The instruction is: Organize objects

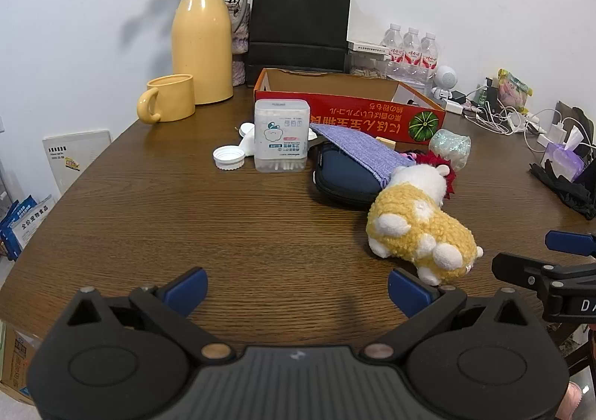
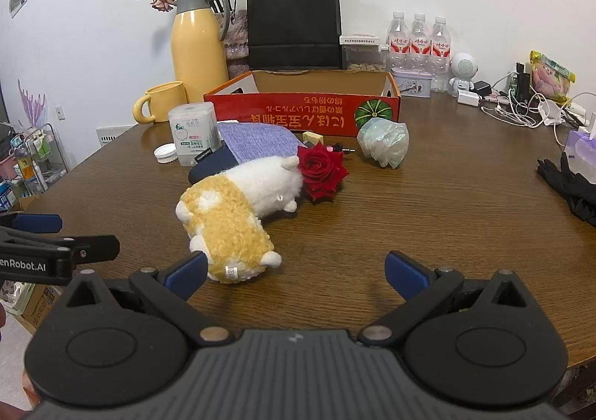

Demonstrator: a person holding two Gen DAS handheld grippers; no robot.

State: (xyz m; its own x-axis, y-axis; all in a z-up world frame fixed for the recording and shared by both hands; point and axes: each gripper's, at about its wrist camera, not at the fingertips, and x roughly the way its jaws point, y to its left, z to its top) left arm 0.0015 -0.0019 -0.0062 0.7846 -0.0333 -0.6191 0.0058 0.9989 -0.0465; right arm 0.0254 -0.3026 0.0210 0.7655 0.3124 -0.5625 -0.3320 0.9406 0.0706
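Note:
A yellow and white plush toy (image 1: 417, 230) (image 2: 238, 211) lies on the wooden table (image 1: 223, 226). Behind it are a red rose (image 2: 320, 170), a navy pouch (image 1: 346, 178) under a purple cloth (image 1: 361, 152) (image 2: 257, 140), a clear cotton-swab box (image 1: 282, 135) (image 2: 193, 133), a white lid (image 1: 229, 157) and a crumpled glittery bag (image 2: 383, 142) (image 1: 449, 146). An open red cardboard box (image 1: 346, 111) (image 2: 301, 107) stands further back. My left gripper (image 1: 298, 289) is open over bare table, left of the plush. My right gripper (image 2: 296, 273) is open, its left fingertip (image 2: 188, 274) beside the plush's rear.
A yellow jug (image 1: 203, 36), a yellow mug (image 1: 167, 98), a black paper bag (image 1: 300, 19) and water bottles (image 2: 419, 40) line the back wall. Cables and chargers (image 2: 521, 103) clutter the right rear. Black gloves (image 2: 570, 185) lie at the right edge.

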